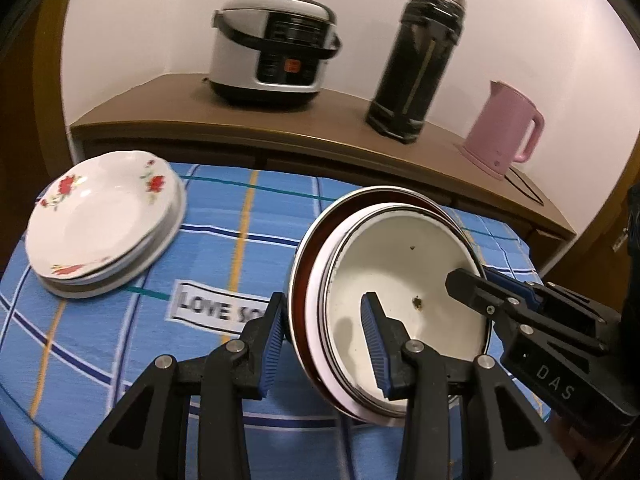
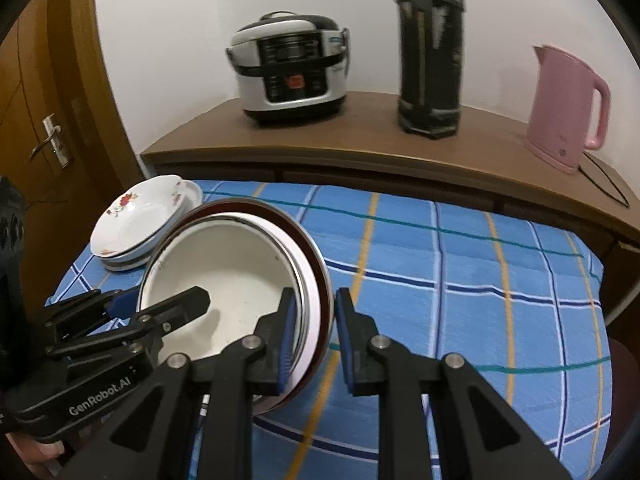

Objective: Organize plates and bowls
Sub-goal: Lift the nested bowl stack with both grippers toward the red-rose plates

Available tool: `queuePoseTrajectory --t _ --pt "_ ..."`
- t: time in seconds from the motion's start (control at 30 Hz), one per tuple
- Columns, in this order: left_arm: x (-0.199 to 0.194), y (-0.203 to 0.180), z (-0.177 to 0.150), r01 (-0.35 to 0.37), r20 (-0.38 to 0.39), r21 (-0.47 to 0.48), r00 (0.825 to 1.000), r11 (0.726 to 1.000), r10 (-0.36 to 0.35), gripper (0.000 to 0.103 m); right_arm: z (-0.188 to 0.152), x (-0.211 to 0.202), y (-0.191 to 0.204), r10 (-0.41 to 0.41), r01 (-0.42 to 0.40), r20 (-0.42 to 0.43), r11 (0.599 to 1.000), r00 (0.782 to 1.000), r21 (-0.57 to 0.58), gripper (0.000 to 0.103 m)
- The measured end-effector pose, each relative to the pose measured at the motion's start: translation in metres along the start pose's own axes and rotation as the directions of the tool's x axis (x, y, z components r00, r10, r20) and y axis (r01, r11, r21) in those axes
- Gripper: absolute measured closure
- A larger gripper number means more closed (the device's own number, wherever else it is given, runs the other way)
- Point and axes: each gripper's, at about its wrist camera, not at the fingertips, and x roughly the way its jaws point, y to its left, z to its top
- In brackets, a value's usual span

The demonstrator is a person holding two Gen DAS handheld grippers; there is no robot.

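A nested stack of bowls, white enamel inside and dark red with a metal rim outside, is held tilted over the blue checked cloth. My left gripper is shut on its left rim, one pad inside the white bowl and one outside. My right gripper is shut on the opposite rim in the same way. Each gripper shows in the other's view: the right gripper and the left gripper. A stack of white plates with red flowers sits at the table's far left corner.
Behind the table a wooden sideboard carries a rice cooker, a black thermos and a pink kettle. A wooden door stands at the left.
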Motion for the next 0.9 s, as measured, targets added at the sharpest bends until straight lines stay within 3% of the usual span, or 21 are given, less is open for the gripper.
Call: queuePoseTrajectory --t 0.9 --pt "-0.025 0.098 0.026 -0.11 0.023 -0.094 0.993 0.989 0.113 0.062 0.042 0.046 0.091 0.109 -0.111 -0.021 0.99 0.994 -0.092 0.083"
